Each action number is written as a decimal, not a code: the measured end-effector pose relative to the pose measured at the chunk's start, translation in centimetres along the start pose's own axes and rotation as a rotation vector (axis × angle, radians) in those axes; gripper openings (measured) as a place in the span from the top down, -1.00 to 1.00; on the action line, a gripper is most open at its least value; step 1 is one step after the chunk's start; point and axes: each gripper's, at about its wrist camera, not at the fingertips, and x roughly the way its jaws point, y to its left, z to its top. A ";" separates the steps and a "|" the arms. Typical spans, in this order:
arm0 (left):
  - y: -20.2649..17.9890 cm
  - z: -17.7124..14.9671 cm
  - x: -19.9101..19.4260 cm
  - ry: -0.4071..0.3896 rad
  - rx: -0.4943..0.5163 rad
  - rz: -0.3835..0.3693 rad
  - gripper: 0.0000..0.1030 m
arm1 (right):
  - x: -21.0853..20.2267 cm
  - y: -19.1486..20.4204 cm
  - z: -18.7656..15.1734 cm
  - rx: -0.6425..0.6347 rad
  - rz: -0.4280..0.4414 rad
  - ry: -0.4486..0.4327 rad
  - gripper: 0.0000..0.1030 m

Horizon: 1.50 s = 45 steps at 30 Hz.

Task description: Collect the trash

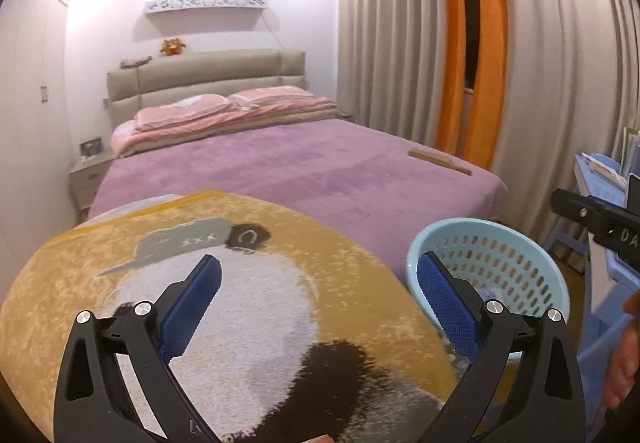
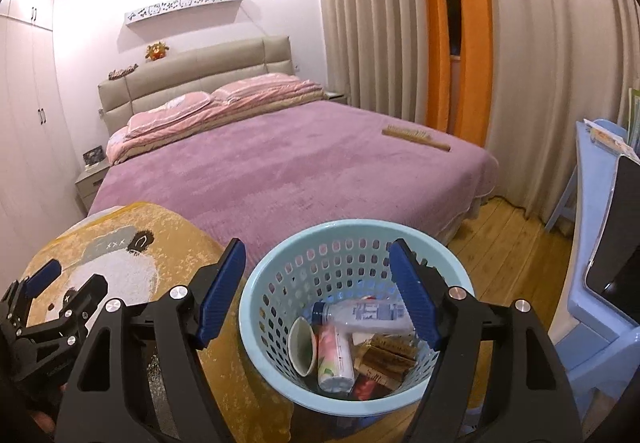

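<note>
A light-blue perforated basket (image 2: pixel 352 233) stands on the wooden floor beside the bed. It holds a clear plastic bottle (image 2: pixel 360 313), a paper cup (image 2: pixel 302 343), a pink flowered packet (image 2: pixel 334 355) and brown wrappers (image 2: pixel 384 355). My right gripper (image 2: pixel 316 247) hangs open just above the basket's mouth, with nothing between its blue pads. My left gripper (image 1: pixel 318 261) is open and empty over a yellow panda blanket (image 1: pixel 240 303), with the basket (image 1: pixel 460 229) to its right. The left gripper (image 2: pixel 74 277) also shows in the right wrist view, at the lower left.
A bed with a purple cover (image 2: pixel 300 163) fills the middle; a wooden brush (image 2: pixel 416 137) lies near its right edge. Blue plastic furniture (image 2: pixel 592 323) stands right of the basket, with curtains (image 2: pixel 380 23) behind. A hand (image 1: pixel 624 363) shows at the right edge.
</note>
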 end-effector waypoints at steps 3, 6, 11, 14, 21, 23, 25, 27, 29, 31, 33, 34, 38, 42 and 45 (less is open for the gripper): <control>0.5 -0.2 -0.2 -0.022 -0.011 0.008 -0.85 | -0.1 0.1 -0.2 0.007 -0.013 -0.016 -0.37; 0.8 -0.3 -0.4 -0.033 -0.021 0.015 -0.85 | -0.1 0.4 -0.6 -0.007 -0.031 -0.019 -0.38; 0.5 -0.7 -1.1 -0.049 0.010 0.039 -0.85 | -0.5 1.2 -1.0 -0.034 -0.073 -0.035 -0.38; 0.7 -0.8 -1.4 -0.051 0.003 0.029 -0.85 | -0.5 1.4 -1.6 -0.035 -0.079 -0.032 -0.38; 0.8 -0.7 -1.5 -0.048 0.000 0.013 -0.85 | -0.1 1.4 -2.7 -0.028 -0.079 -0.016 -0.38; 0.8 -0.8 -1.5 -0.046 0.003 0.011 -0.85 | 0.0 1.4 -2.8 -0.026 -0.077 -0.017 -0.38; 0.8 -0.8 -1.4 -0.043 0.002 0.011 -0.85 | -0.1 1.4 -2.7 -0.024 -0.072 -0.022 -0.39; 0.8 -0.8 -1.3 -0.038 -0.004 0.007 -0.85 | -0.2 1.4 -2.7 -0.024 -0.073 -0.028 -0.41; 1.0 -0.9 -1.3 -0.033 -0.009 0.006 -0.85 | -0.3 1.3 -2.5 -0.021 -0.074 -0.037 -0.46; 1.3 -0.9 -1.2 -0.030 -0.015 0.009 -0.85 | -0.4 1.3 -2.4 -0.017 -0.071 -0.042 -0.47; 1.6 -0.9 -1.1 -0.030 -0.022 0.010 -0.85 | -0.6 1.3 -2.4 -0.017 -0.071 -0.046 -0.47; 1.7 -0.9 -1.1 -0.030 -0.025 0.010 -0.85 | -0.6 1.3 -2.3 -0.017 -0.071 -0.047 -0.48; 2.0 -0.9 -1.1 -0.026 -0.038 0.008 -0.85 | -0.8 1.3 -2.3 -0.018 -0.071 -0.051 -0.52; 2.2 -0.9 -1.3 -0.037 -0.045 0.010 -0.85 | -1.0 1.5 -2.3 -0.019 -0.069 -0.050 -0.54; 2.3 -0.8 -1.6 -0.047 -0.047 0.007 -0.85 | -1.2 1.5 -2.3 -0.020 -0.070 -0.054 -0.56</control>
